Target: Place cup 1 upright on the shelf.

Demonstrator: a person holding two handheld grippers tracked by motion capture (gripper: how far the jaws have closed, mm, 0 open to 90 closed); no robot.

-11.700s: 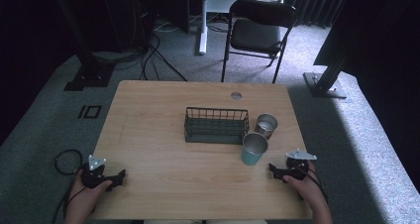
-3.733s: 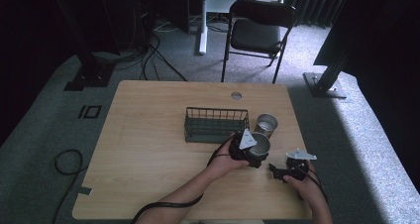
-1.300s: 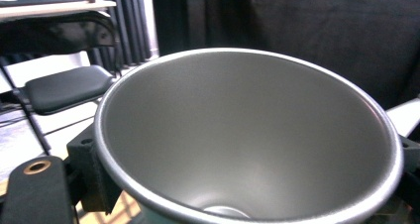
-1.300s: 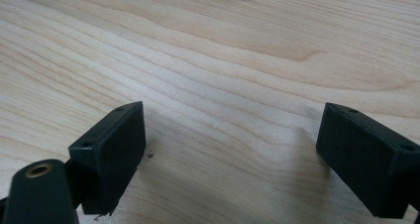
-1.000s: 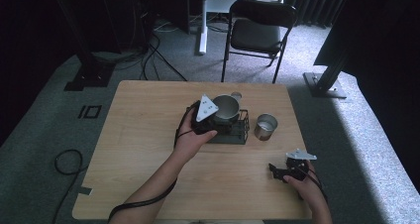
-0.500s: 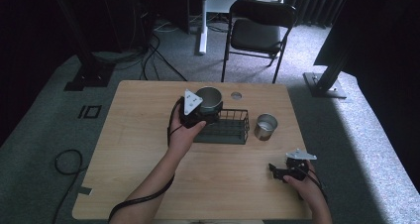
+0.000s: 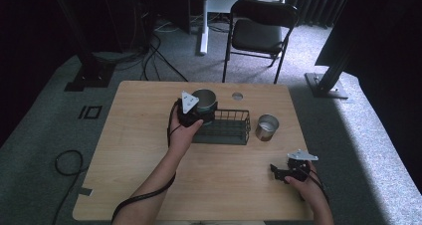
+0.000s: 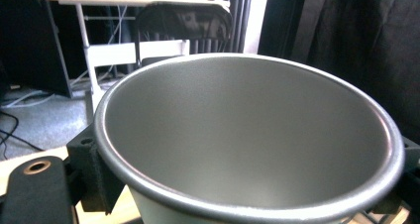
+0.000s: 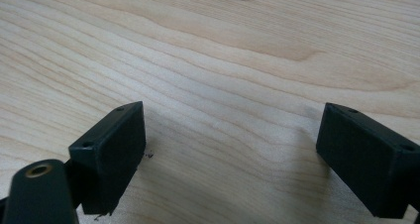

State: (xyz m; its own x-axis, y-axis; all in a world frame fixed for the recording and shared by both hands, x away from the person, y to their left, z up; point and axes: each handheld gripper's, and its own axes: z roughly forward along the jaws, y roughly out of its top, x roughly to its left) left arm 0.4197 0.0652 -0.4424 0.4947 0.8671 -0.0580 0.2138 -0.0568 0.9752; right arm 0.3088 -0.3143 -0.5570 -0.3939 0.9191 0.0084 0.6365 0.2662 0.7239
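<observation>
left gripper [image 7: 195, 110]: fingers clamped on grey cup [image 7: 203, 100], held above left end of wire basket [image 7: 230, 130] | right gripper [image 7: 290, 170]: fingers spread, empty, resting on bench [image 7: 134, 150]

Your room is dim around the table [image 7: 149, 185]; daylight enters from its right, brightening the floor there. The cup [image 8: 247, 149] against your left lens is soft but glare-free, and the right view shows faint shadows under sharp jaws

Both grippers, left gripper [image 7: 199, 116] and right gripper [image 7: 278, 171], are black, each topped by a grey three-cornered plate. Blocky jaws with small screws are noted; a black cable trails lower left.
</observation>
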